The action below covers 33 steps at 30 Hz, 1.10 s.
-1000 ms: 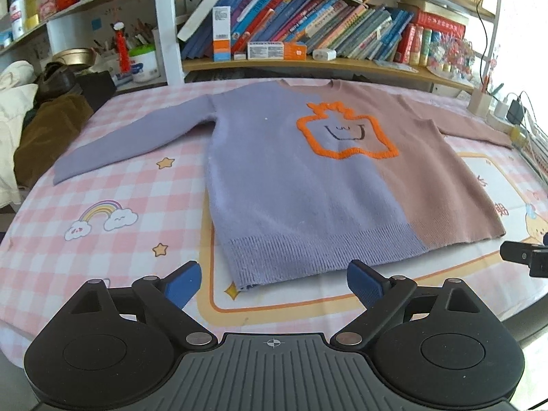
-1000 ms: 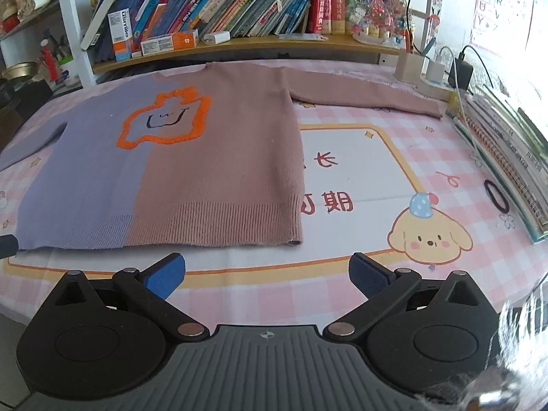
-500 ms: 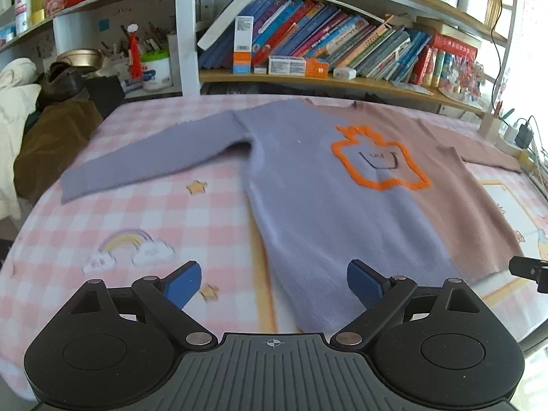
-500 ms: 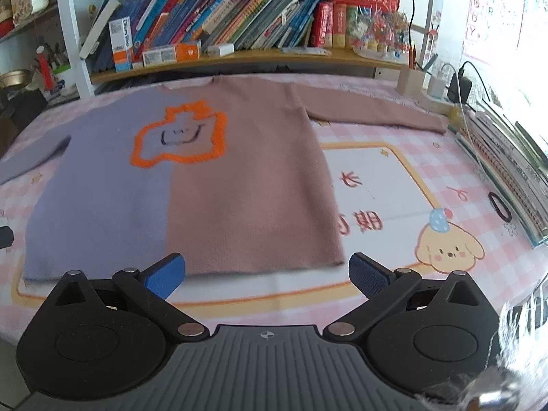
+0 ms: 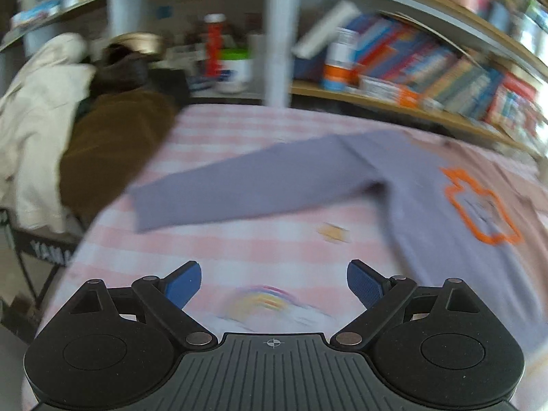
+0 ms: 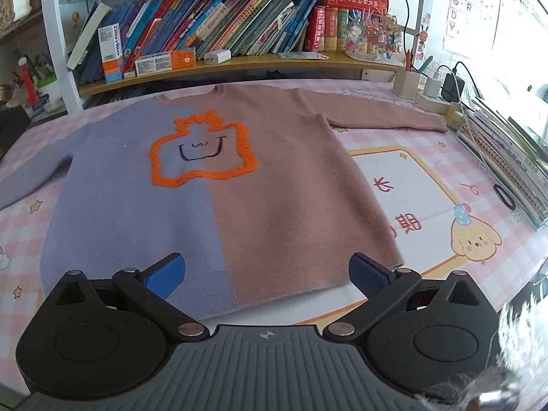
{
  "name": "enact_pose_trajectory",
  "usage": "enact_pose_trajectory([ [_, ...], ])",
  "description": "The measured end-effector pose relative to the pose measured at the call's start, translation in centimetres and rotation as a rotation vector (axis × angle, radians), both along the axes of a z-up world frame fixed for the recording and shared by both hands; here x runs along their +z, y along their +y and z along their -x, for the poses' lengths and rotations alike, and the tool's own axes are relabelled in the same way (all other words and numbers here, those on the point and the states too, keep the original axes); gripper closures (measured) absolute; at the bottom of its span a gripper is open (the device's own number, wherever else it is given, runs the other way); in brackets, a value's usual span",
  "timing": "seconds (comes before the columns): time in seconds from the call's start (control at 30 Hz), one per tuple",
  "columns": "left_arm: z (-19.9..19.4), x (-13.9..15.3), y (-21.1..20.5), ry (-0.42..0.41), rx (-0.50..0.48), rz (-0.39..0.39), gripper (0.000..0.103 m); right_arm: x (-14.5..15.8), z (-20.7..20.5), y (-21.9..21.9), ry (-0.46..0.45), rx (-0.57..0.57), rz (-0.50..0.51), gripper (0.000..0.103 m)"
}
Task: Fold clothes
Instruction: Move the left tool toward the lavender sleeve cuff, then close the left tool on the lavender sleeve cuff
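One sweater [image 6: 219,185] lies flat below shelves [image 6: 239,65] holding books [image 6: 212,27].

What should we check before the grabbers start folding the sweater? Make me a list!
1. Sweater lying flat, front up: ok.
2. Purple sleeve stretched out straight: ok, though the left view is blurry.
3. Brown sleeve stretched out, cuff near the white power strip: ok.
4. Left gripper open and holding nothing: ok.
5. Right gripper open, above the hem: ok.
6. Left camera steady enough to aim: not ok, picture is smeared.
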<state>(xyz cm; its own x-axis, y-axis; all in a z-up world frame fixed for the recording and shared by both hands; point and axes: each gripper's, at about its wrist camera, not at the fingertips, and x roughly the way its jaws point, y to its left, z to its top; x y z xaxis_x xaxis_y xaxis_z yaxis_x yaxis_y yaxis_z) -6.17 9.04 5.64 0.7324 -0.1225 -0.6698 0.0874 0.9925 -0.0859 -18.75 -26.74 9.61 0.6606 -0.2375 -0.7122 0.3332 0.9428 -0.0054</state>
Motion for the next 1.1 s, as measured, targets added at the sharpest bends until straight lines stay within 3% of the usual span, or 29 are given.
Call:
enact_pose_trajectory([
  [0.17, -2.1, -0.8, 5.5, -0.036, 0.134, 0.118, 0.011, 0.2, -0.5, 1.4, 0.024, -0.012, 0.03, 0.0],
  [0.47, -5.9, -3.7, 9.5, 0.014, 0.276, 0.282, 0.042, 0.4, -0.2, 1.5, 0.054, -0.065, 0.064, 0.0],
  [0.53, -6.4, -4.1, 9.9, 0.019, 0.3, 0.308, 0.053, 0.4, -0.1, 1.5, 0.055, -0.069, 0.07, 0.0],
  [0.93, -10.0, -4.8, 9.4, 0.002, 0.349, 0.453, 0.056, 0.5, 0.5, 0.4, 0.082, -0.138, 0.088, 0.0],
  [1.1, -10.8, -5.0, 7.9, 0.027, 0.312, 0.499, 0.068, 0.6, 0.6, 0.3, 0.087, -0.152, 0.093, 0.0],
])
